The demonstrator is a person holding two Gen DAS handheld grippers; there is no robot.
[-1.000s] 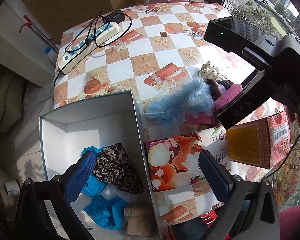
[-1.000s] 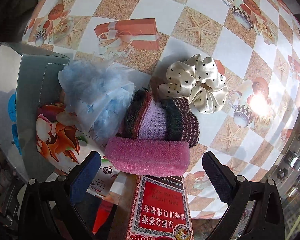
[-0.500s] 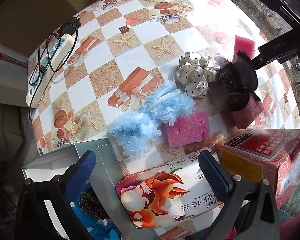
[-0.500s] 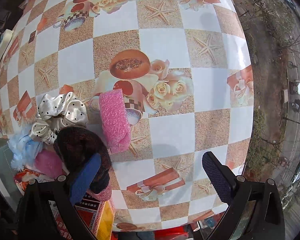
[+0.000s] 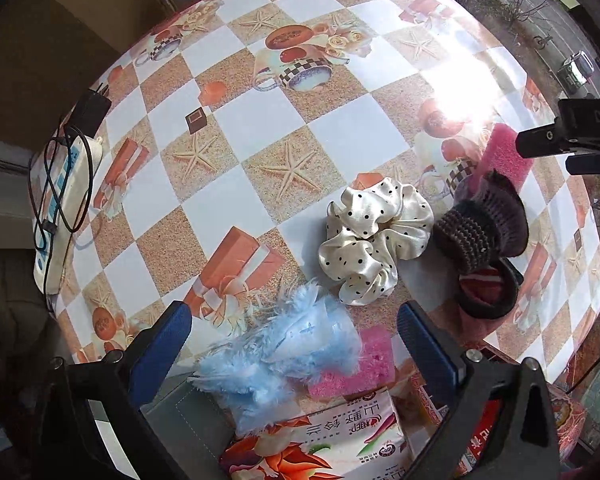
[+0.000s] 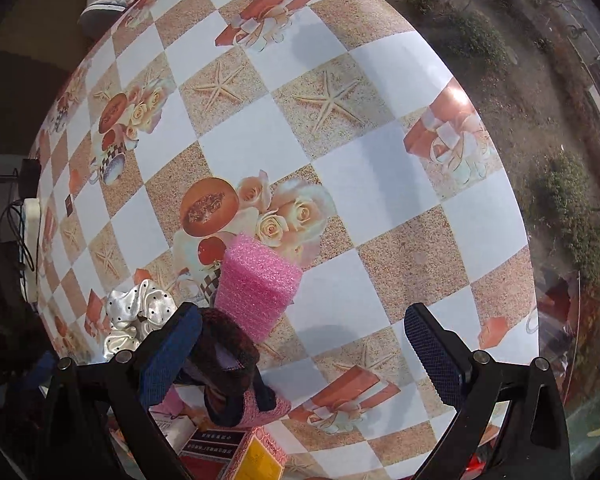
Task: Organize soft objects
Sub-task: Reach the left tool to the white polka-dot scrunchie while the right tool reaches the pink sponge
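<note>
Soft items lie in a cluster on the patterned tablecloth. My left gripper (image 5: pixel 296 350) is open, its fingers on either side of a fluffy light-blue piece (image 5: pixel 284 356). A flat pink sponge (image 5: pixel 356 364) touches that piece on the right. Beyond them sit a cream polka-dot scrunchie (image 5: pixel 374 240) and a dark knitted piece (image 5: pixel 484 224). My right gripper (image 6: pixel 302 356) is open and holds nothing. A pink foam block (image 6: pixel 260 284) stands just ahead of it. The knitted piece (image 6: pixel 224 360) lies against the left finger, with the scrunchie (image 6: pixel 136 316) further left.
A flowered tissue pack (image 5: pixel 320 440) and a red carton (image 5: pixel 540 420) sit at the near edge, beside the grey box's rim (image 5: pixel 188 420). A power strip (image 5: pixel 60 196) with cables lies far left. The table edge (image 6: pixel 532 280) drops off on the right.
My left gripper left the grey box and moved over the blue fluffy piece. My right gripper swung away from the cluster toward the pink foam block. Both stayed open.
</note>
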